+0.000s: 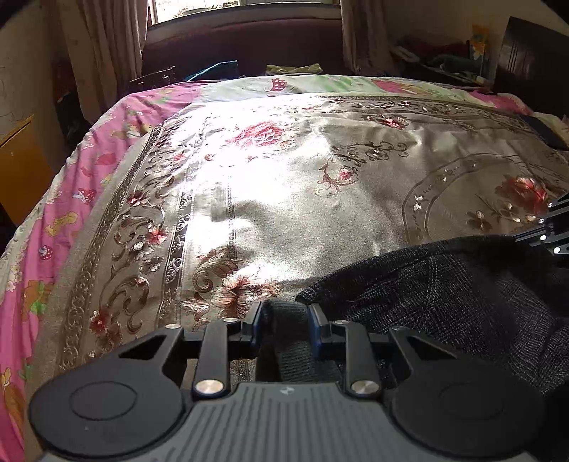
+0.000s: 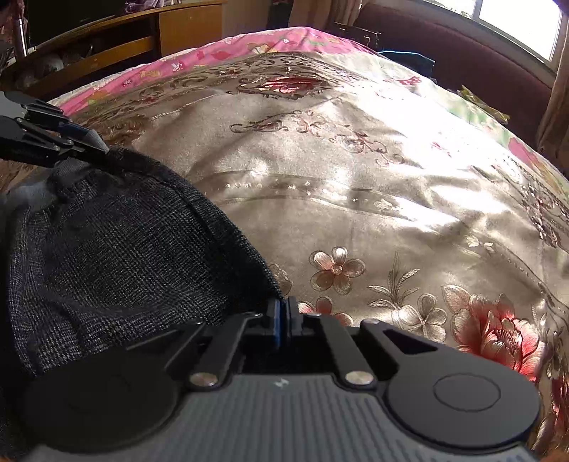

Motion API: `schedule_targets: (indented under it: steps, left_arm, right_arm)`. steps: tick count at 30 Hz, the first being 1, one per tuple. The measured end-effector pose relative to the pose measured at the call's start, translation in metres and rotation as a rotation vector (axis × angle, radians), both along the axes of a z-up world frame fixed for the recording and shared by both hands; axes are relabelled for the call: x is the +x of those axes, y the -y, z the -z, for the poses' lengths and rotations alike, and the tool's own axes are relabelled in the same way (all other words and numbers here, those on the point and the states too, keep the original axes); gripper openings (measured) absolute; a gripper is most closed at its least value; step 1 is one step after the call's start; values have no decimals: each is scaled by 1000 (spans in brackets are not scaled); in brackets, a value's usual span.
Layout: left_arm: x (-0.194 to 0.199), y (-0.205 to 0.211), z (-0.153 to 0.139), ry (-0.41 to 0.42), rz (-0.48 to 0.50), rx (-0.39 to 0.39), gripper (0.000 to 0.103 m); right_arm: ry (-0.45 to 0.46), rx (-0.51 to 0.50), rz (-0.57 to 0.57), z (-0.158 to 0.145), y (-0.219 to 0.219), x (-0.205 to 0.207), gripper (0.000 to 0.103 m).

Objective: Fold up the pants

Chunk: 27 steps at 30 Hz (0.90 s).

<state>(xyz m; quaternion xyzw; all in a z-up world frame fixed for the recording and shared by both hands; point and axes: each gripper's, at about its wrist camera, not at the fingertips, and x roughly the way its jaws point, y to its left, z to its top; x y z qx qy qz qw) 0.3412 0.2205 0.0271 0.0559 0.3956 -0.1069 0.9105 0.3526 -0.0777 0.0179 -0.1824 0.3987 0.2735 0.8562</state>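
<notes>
Dark grey woven pants (image 1: 462,284) lie bunched at the lower right of the left wrist view and fill the lower left of the right wrist view, resting on the bed. At the bottom centre of the left wrist view, the left tool (image 1: 285,314) is clenched on a thick fold of the pants, the cloth filling the gap between its blue-padded fingers (image 1: 256,320). At the bottom centre of the right wrist view, the right tool (image 2: 283,312) is clenched with its pads pressed together, nipping the pants' edge at the fabric's lower right corner. Each tool appears in the other's view: the left at the upper left edge of the right wrist view, touching the waistband.

Beyond the garment, a shiny beige floral bedspread (image 1: 284,199) covers the bed, sunlit in the middle. A pink printed sheet (image 1: 53,220) borders it at left. Farthest off, curtains (image 1: 106,46) flank a window (image 1: 242,7).
</notes>
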Motion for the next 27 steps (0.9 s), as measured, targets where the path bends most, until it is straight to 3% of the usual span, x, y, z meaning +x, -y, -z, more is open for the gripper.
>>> schedule_targets:
  steps: [2,7,11,13,16,18,22,24,26,27]
  left_arm:
    - [-8,-5,-13,17,8,-51,31]
    - [-31,2,-48,84,44,-65,28]
    - [-76,-4,-77,159,72,-105,28]
    - [-114,-16,-88,198,74,-177,28]
    - [-171,-26,-88,219,80,-212,31]
    - [-194,-25,-76,183,73,-188,36]
    - [-221,-19,-33,54,45,-72,39]
    - [-230,-19,-21,31,36,-20,40]
    - [-239,-16,-18,46,44,2,42]
    - [-238,-15,-19,52,44,3,45]
  right_arm:
    - [35,24,14,-19,4,-8,3]
    - [124,106,43,-79,14,-42,3]
    - [209,127,-33,-120,17,-116,3]
    - [223,136,-65,-129,19,-163,3]
    - [219,98,-133,-118,17,-230,3]
    - [172,42,-183,-89,6,-261,9]
    - [9,-46,-184,-20,-18,-280,10]
    - [34,-70,-197,-11,-33,-286,13]
    - [55,-32,-220,-16,-44,-285,12]
    - [75,-20,-240,-18,-51,-284,18]
